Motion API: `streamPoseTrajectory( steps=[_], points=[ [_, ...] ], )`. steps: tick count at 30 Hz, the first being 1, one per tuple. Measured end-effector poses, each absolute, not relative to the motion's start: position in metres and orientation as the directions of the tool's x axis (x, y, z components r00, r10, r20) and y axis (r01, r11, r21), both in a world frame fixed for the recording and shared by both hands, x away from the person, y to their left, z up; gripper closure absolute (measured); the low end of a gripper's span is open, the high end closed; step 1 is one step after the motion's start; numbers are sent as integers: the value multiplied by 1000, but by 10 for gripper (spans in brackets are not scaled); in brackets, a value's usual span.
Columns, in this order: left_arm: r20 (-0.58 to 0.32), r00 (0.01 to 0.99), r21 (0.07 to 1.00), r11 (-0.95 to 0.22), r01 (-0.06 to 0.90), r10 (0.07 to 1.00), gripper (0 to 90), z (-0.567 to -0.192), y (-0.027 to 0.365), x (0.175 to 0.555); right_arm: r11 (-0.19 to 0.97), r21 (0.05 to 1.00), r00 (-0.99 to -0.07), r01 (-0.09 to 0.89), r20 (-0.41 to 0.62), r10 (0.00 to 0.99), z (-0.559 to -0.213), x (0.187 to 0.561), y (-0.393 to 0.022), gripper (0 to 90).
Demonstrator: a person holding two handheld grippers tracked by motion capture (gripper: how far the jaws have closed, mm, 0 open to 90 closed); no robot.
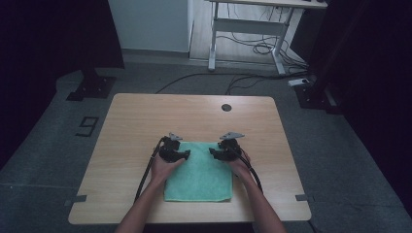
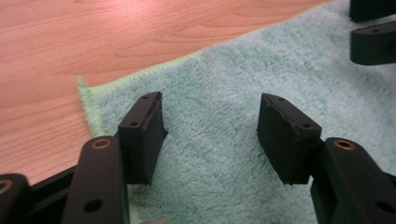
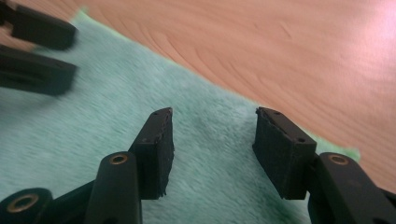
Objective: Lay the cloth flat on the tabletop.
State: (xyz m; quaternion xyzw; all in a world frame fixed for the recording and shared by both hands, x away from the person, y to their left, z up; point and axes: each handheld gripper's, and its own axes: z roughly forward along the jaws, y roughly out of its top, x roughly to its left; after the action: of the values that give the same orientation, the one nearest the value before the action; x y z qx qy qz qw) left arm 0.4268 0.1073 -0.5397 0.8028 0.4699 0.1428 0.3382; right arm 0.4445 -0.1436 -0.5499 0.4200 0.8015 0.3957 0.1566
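A green towel (image 1: 198, 177), folded into a square, lies flat on the wooden table (image 1: 145, 116) toward its near edge. My left gripper (image 1: 187, 154) sits over the towel's far left corner, jaws pointing inward to the right. In the left gripper view its jaws (image 2: 210, 121) stand open just above the towel (image 2: 219, 84) with nothing between them, and the right gripper's jaws (image 2: 373, 32) show at the top right. My right gripper (image 1: 212, 152) sits over the far right corner, facing the left one. It (image 3: 212, 135) is open over the towel (image 3: 93, 121), near its edge.
A round cable hole (image 1: 226, 107) sits in the table's far middle. Bare wood surrounds the towel on all sides. Beyond the table are a white desk frame (image 1: 248, 29), loose cables (image 1: 243, 80) on the floor and black stand bases (image 1: 92, 87).
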Motion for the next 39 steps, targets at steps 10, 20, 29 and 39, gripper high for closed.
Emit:
streamPoseTrajectory(
  steps=[10,20,29,39],
  points=[
    [-68,516,693,-332,640,854,425,-542,107,422,275,777,-515,567,73,854,-552,444,-164,493],
    [-92,508,695,-310,649,857,426,-542,109,422,279,803,-569,527,89,818,-531,419,-153,462],
    [-125,506,696,-288,658,853,453,-542,115,421,322,755,-536,571,46,843,-550,416,-156,461],
    [-124,504,708,-280,649,855,455,-543,117,419,338,800,-623,495,57,780,-532,367,-165,498]
  ],
)
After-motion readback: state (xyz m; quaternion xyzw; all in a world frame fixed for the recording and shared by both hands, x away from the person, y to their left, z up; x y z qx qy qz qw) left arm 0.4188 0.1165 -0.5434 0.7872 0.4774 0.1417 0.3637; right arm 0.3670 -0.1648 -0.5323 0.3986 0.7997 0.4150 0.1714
